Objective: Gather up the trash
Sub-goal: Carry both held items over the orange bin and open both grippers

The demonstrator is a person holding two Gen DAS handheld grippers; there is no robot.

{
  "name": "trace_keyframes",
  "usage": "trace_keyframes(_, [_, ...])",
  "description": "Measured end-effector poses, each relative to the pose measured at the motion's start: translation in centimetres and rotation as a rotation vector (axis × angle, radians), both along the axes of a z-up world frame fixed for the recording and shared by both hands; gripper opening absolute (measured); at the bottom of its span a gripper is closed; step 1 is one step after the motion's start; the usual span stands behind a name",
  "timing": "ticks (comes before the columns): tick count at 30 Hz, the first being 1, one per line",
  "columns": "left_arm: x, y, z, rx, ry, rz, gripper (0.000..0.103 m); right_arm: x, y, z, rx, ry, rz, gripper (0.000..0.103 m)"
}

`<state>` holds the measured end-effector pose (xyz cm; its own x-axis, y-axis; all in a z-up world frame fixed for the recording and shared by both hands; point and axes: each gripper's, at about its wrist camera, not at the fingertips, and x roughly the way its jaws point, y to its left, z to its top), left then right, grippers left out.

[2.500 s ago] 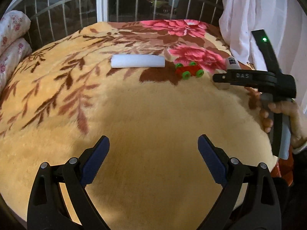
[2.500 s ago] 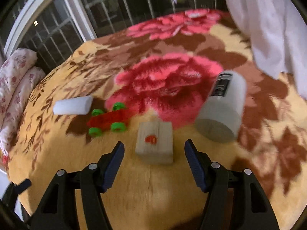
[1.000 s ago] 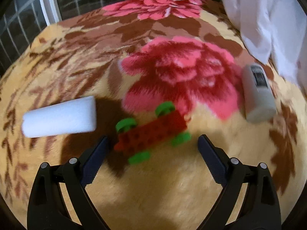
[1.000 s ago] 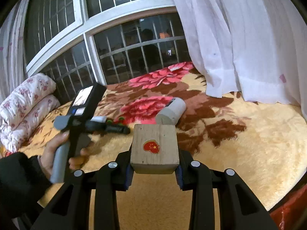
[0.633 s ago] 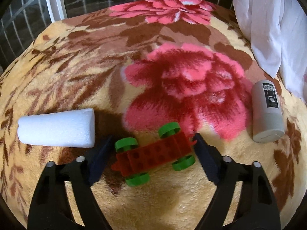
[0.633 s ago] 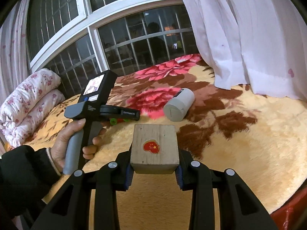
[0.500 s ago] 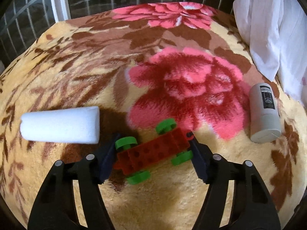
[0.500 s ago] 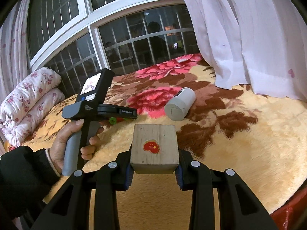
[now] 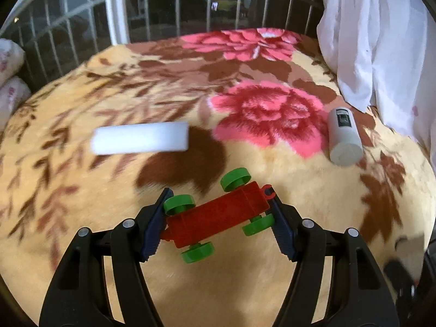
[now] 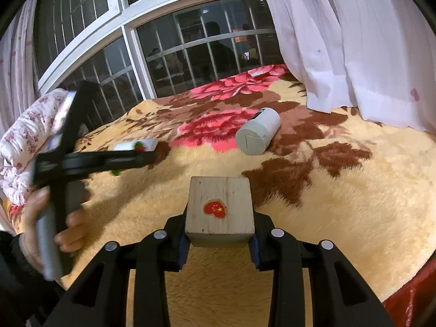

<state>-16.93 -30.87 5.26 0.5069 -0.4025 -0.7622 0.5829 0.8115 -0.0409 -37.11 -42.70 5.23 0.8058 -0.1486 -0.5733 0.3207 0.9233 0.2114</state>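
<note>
Left gripper [image 9: 218, 215] has clamped and lifted one toy car [image 9: 218, 212] off blanket [image 9: 81, 204]; right gripper [image 10: 219, 241] stays clamped on one wooden block [image 10: 220, 209]. One foam piece [image 9: 140, 137] far left, one cylinder [image 9: 344, 136] far right.

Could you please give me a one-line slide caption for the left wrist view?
Left gripper clamps a red toy car above a floral blanket.

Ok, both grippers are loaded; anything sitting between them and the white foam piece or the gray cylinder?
Nothing visible. Bare blanket lies between the left gripper, shut on the toy car, and both the foam piece and cylinder.
</note>
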Motion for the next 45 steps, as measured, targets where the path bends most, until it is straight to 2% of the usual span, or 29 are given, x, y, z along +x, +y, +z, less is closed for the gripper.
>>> trace_keyframes(5, [-3.5, 4.3, 1.3, -0.004, -0.046, 0.01, 0.066, -0.2, 2.2, 0.2, -0.057, -0.01, 0.003, 0.034])
trace_keyframes(9, [-6.6, 8.0, 2.3, -0.003, -0.095, 0.019, 0.066, -1.3, 4.7, 0.7, -0.034, -0.025, 0.032, 0.034])
trace_keyframes(13, [-9.7, 12.0, 2.6, -0.012, -0.095, 0.018, 0.066, -3.2, 8.0, 1.5, -0.023, -0.017, 0.095, 0.034])
trace_keyframes(19, [-15.4, 18.1, 1.1, -0.009, -0.098, -0.006, 0.066, -6.9, 12.3, 1.9, -0.067, 0.014, 0.189, 0.034])
trace_keyframes(23, [-17.9, 20.8, -0.6, 0.001, -0.079, -0.014, 0.066, -9.4, 14.2, 0.8, -0.029, 0.05, 0.211, 0.034])
trace_keyframes(26, [-19.1, 22.2, -2.5, 0.022, -0.042, -0.014, 0.066, -10.7, 15.5, -0.9, -0.005, 0.102, 0.224, 0.034])
trace_keyframes(31, [-20.6, 22.8, -7.1, 0.115, 0.025, -0.025, 0.066, -11.7, 17.2, -4.6, 0.018, 0.211, 0.248, 0.034])
trace_keyframes(34, [-21.0, 22.5, -9.9, 0.16, 0.106, -0.04, 0.066, -11.6, 18.2, -7.1, 0.006, 0.283, 0.273, 0.034])
trace_keyframes(39, [-20.3, 21.7, -12.8, 0.218, 0.216, -0.058, 0.066, -10.9, 19.0, -10.4, 0.038, 0.382, 0.305, 0.034])
trace_keyframes(45, [-19.2, 21.0, -15.7, 0.29, 0.322, -0.069, 0.066, -10.4, 18.6, -12.4, 0.084, 0.44, 0.299, 0.034])
